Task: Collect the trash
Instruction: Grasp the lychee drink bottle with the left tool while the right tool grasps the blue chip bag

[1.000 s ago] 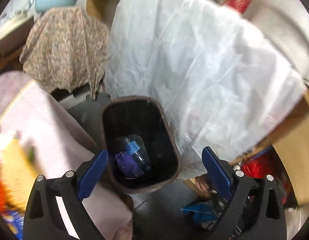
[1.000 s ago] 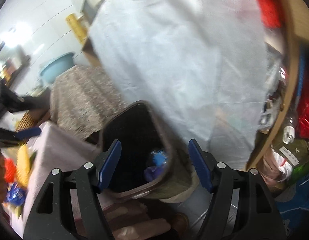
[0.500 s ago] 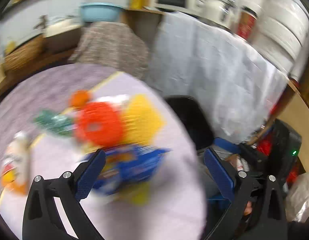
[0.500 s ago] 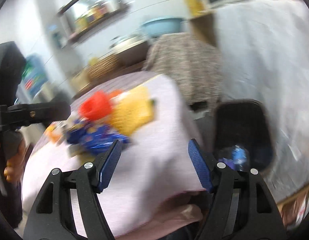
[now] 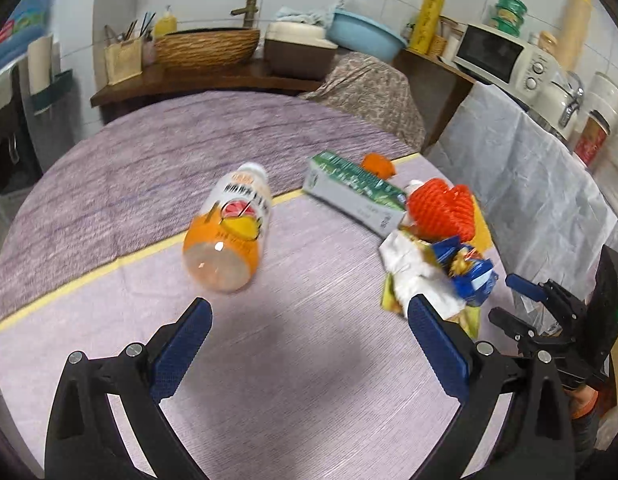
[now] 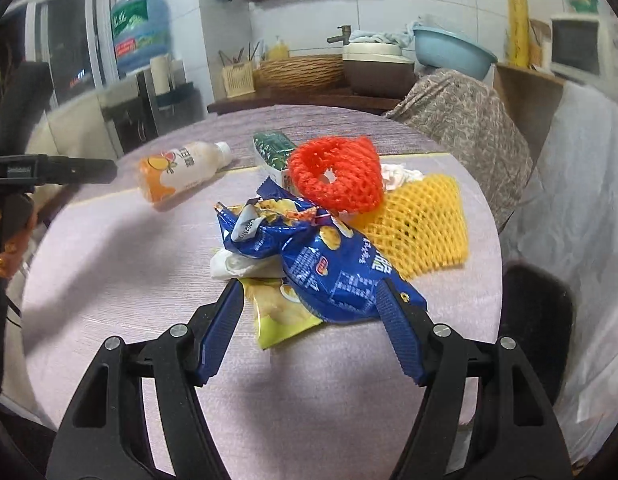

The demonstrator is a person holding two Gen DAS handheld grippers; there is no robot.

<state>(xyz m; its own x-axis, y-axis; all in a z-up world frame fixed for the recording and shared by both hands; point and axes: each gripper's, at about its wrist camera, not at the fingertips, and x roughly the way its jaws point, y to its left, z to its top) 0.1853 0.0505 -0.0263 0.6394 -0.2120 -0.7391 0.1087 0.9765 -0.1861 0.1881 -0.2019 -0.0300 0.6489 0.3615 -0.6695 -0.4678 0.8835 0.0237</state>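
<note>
Trash lies on a round table with a purple cloth (image 5: 269, 360). An orange-and-white drink bottle (image 5: 229, 236) lies on its side ahead of my open, empty left gripper (image 5: 309, 320). A green carton (image 5: 349, 192), a red foam net (image 5: 441, 208) and a blue snack bag (image 5: 469, 268) lie to its right. In the right wrist view my open right gripper (image 6: 309, 296) straddles the near end of the blue snack bag (image 6: 321, 264). A yellow-green bag (image 6: 281, 312), white tissue (image 6: 233, 264), red net (image 6: 337, 172), yellow net (image 6: 421, 232), carton (image 6: 273, 148) and bottle (image 6: 177, 168) surround it.
A dark trash bin (image 6: 537, 320) stands on the floor beside the table's right edge, next to a white-draped counter (image 5: 529, 184). A patterned covered chair (image 6: 461, 120) stands behind the table. A shelf with a basket (image 5: 205, 46) and basin runs along the wall.
Both grippers swung from over the trash bin back to the table. The left now faces the bottle; the right now sits around the blue snack bag. Both stayed open.
</note>
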